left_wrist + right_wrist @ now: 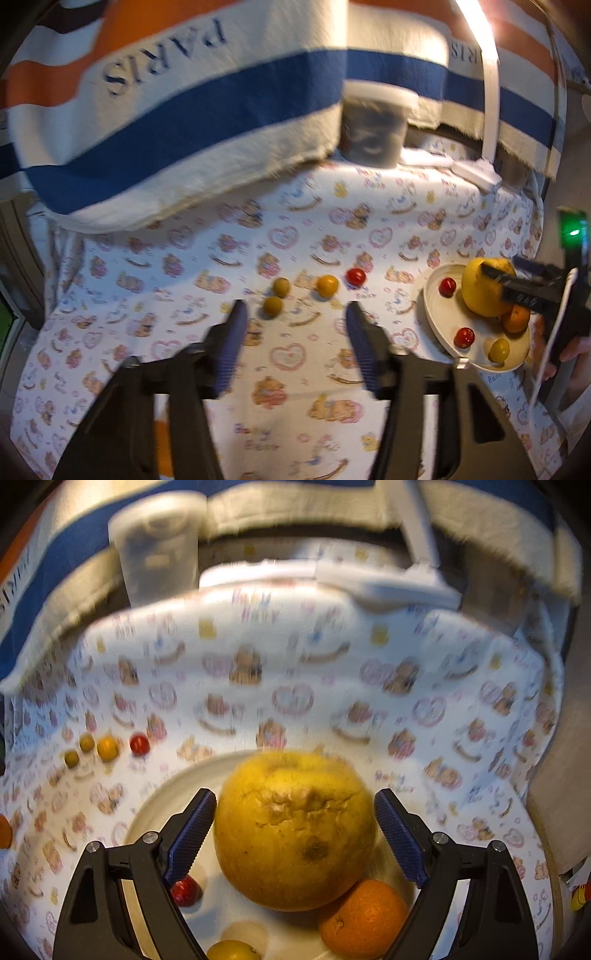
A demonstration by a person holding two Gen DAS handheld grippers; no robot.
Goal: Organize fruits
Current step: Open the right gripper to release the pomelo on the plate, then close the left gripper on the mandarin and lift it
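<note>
- Currently the left tool (295,321) hangs over the printed cloth (295,229) on the counter, its jaws apart with nothing between them.
- Just beyond its fingertips lie four small fruits: two greenish-yellow ones (281,286), an orange-yellow one (327,285) and a red one (355,276).
- Over on the right, the plate (434,314) holds a big yellow fruit (295,830), an orange (364,919), small red fruits (447,286) and a small yellow one (499,350).
- The right tool (295,830) straddles the big yellow fruit with its jaws wide; the pads stand clear of the skin.
</note>
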